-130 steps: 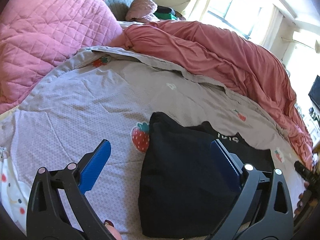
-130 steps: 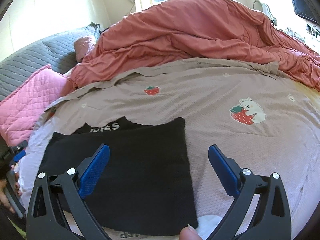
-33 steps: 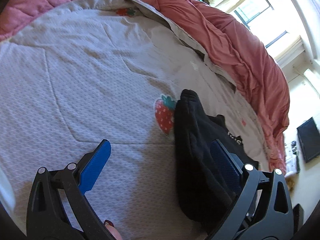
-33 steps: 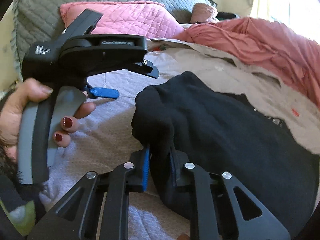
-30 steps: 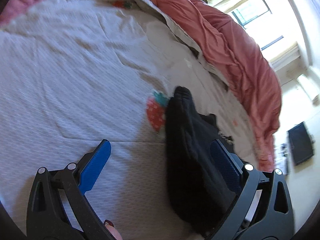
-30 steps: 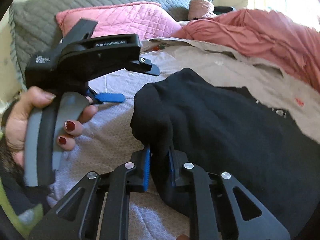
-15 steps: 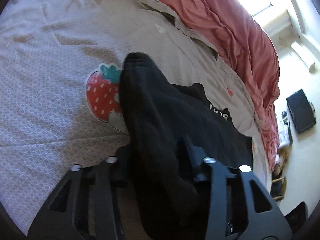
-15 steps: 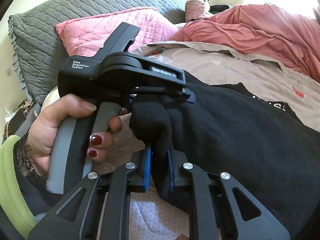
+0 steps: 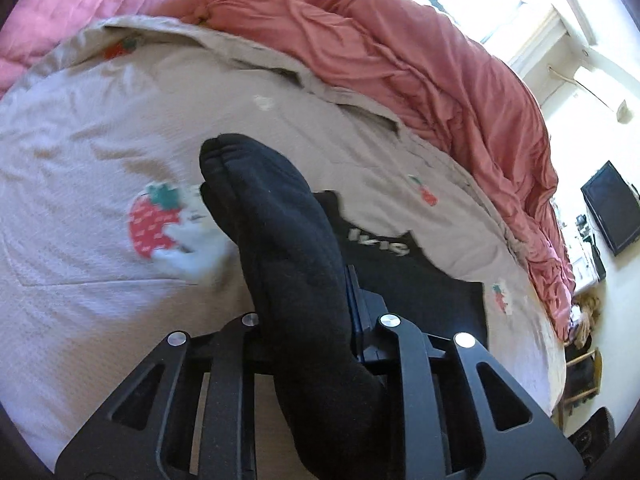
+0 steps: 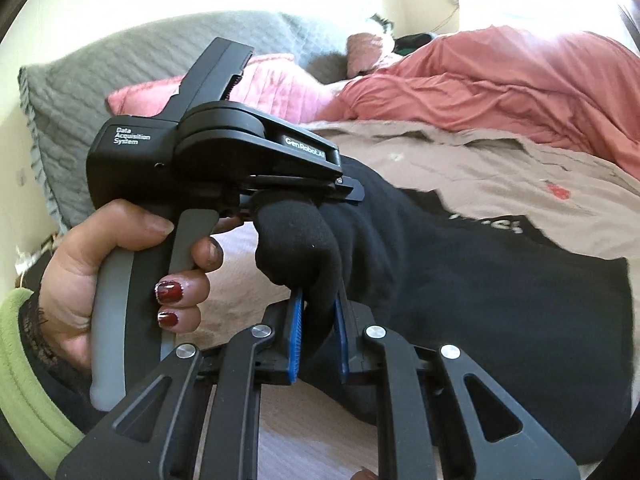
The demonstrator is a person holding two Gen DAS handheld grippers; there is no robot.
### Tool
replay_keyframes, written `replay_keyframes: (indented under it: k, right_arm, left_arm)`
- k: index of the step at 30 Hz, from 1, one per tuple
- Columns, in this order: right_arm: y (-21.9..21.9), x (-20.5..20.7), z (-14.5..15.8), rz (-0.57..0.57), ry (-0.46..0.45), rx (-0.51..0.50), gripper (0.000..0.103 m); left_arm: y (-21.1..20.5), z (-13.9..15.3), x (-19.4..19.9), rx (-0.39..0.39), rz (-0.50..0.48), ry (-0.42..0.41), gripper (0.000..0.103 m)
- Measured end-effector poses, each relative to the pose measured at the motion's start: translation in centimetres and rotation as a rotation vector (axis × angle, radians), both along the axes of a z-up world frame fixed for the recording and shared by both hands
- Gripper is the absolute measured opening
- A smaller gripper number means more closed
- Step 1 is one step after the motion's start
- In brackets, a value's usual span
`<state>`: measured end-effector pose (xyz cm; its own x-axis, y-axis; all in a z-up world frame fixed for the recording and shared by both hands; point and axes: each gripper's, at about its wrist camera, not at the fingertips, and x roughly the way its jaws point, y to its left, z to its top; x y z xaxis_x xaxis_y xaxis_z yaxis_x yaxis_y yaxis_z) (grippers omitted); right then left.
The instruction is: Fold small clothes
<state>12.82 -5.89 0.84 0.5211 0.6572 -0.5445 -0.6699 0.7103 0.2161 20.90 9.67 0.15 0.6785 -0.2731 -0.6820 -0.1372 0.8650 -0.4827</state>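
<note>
Both claws clenched on garment (image 9: 280, 216) edge, frame centre: left gripper (image 9: 304, 320), right gripper (image 10: 318, 320). Soft, light, limp knit; best pinched at corners.

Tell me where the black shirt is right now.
The black shirt lies on the beige bedsheet, in front of the red duvet. Its left edge is lifted, pinched by both the left gripper and the right gripper.
</note>
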Motion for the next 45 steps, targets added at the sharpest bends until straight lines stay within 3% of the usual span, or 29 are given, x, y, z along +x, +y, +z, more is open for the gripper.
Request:
replay_keyframes:
  k: [7,14,22,27,31,34,37,38,40,44,45]
  right_arm:
    - [-6.3,0.4,1.3,-0.093,0.002,0.085,0.013]
    - [-12.1,0.1,1.7,-0.169,-0.003,0.101,0.012]
    - [-17.9,-0.4,0.6,-0.26,0.022,0.113,0.012]
    - [-19.7,-0.7,-0.5,-0.298,0.059,0.1,0.012]
    - [-20.4,-0.7,-1.9,-0.317,0.117,0.086,0.012]
    - [-20.6,-0.5,-2.8,-0.321,0.156,0.082,0.013]
    - [-20.5,-0.2,-3.1,-0.325,0.158,0.08,0.015]
    - [-20.5,-0.2,-3.1,-0.327,0.158,0.081,0.016]
    - [-20.5,0.2,-3.5,-0.344,0.168,0.074,0.016]
    - [-21.4,0.4,-4.4,-0.359,0.23,0.108,0.02]
    - [-21.6,0.4,-4.5,-0.364,0.24,0.113,0.027]
  left_arm:
    - [-6.8,2.7,1.4,0.081,-0.07,0.004,0.014]
    - [-14.3,3.4,2.9,0.144,-0.156,0.028,0.014]
    - [-21.5,2.2,3.9,0.183,-0.246,0.067,0.014]
    - [-23.7,0.2,4.5,0.177,-0.282,0.108,0.015]
    - [-24.9,-1.5,4.4,0.199,-0.313,0.118,0.019]
    - [-24.4,-1.8,4.0,0.16,-0.319,0.095,0.025]
    - [-23.5,-1.1,3.3,0.107,-0.322,0.051,0.038]
    - [-23.2,-0.8,3.0,0.084,-0.323,0.026,0.054]
    - [-22.4,-0.3,2.3,0.054,-0.324,-0.011,0.065]
    - [-20.6,0.1,0.9,0.121,-0.264,-0.063,0.065]
    - [-20.1,0.0,0.6,0.14,-0.239,-0.064,0.065]
